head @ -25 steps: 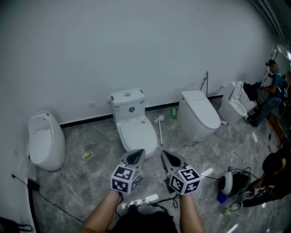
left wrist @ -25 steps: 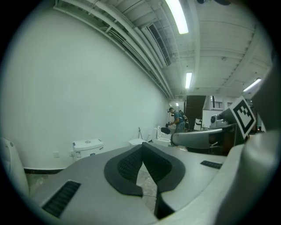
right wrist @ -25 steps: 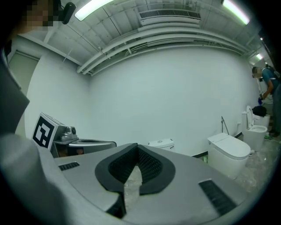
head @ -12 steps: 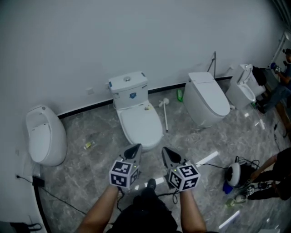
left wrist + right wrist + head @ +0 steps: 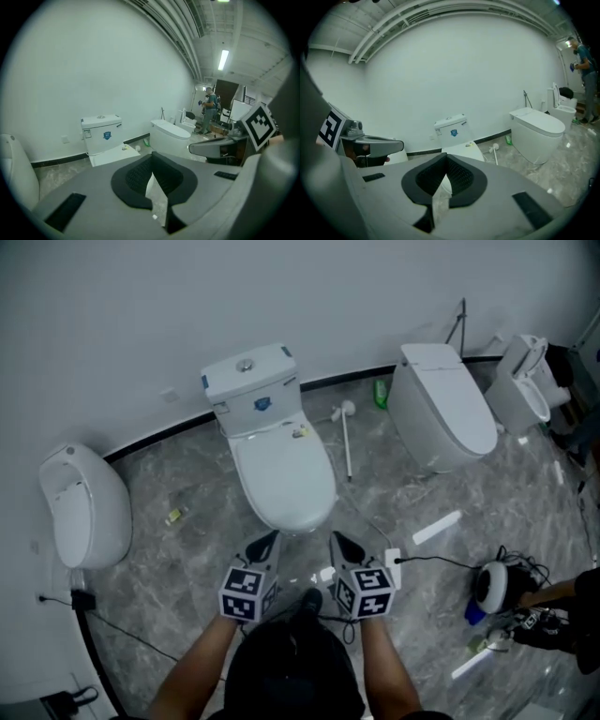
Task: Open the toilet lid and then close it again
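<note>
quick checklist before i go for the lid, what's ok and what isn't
1. Lid down, ready to open: ok. The toilet lid lies flat and shut.
2. Grippers empty: ok. The left gripper and the right gripper hold nothing.
3. Jaws apart for a grab: not ok. Both pairs are together.
4. Contact with the lid: not ok. Both grippers hang short of its front edge.
5. Room for the lid to swing up: cannot tell. A small item sits at the back by the tank.
6. Side clutter: ok. The toilet brush lies on the floor beside the bowl, clear of the lid.
</note>
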The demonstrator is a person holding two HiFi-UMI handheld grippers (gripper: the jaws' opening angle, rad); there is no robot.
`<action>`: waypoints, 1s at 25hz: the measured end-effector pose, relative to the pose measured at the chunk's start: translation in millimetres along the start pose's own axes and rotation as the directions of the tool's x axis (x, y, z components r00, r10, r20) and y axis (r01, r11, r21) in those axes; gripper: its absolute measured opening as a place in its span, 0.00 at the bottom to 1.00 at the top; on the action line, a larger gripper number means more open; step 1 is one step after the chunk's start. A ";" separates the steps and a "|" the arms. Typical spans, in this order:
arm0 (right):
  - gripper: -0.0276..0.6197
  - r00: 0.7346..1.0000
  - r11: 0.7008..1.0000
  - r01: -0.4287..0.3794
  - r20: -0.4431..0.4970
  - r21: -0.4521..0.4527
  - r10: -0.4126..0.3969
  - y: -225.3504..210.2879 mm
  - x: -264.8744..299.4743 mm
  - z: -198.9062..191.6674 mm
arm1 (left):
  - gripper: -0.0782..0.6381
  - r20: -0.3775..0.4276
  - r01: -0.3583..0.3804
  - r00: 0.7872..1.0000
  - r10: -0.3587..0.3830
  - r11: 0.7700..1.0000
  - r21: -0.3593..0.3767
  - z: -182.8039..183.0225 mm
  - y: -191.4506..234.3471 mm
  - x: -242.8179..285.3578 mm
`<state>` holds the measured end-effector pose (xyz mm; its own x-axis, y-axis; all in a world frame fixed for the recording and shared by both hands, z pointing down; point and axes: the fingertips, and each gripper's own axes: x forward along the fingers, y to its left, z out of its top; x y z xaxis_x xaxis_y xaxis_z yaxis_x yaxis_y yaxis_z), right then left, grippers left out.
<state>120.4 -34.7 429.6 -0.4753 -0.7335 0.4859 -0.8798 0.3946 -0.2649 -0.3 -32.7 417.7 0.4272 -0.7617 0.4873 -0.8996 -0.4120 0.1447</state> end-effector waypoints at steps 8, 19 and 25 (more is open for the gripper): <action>0.06 0.991 0.993 0.039 -0.131 0.112 -0.024 -32.4 69.6 -74.9 | 0.12 -0.126 -0.019 0.992 0.017 1.000 -0.011 -73.2 42.3 76.1; 0.18 0.976 0.875 0.193 -0.175 0.444 -0.127 -71.5 178.8 -186.7 | 0.12 -0.300 0.117 0.949 -0.100 0.992 0.041 -190.8 93.3 169.2; 0.42 0.969 0.783 0.247 -0.140 0.572 -0.203 -92.3 220.8 -229.6 | 0.12 -0.315 0.155 0.941 -0.125 0.985 0.074 -216.3 117.9 207.4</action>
<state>96.1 -106.0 752.5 -0.2820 -0.7136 0.6413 -0.8044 -0.1885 -0.5634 -37.4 -131.1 722.1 0.4855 -0.5079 0.7115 -0.8131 -0.5613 0.1542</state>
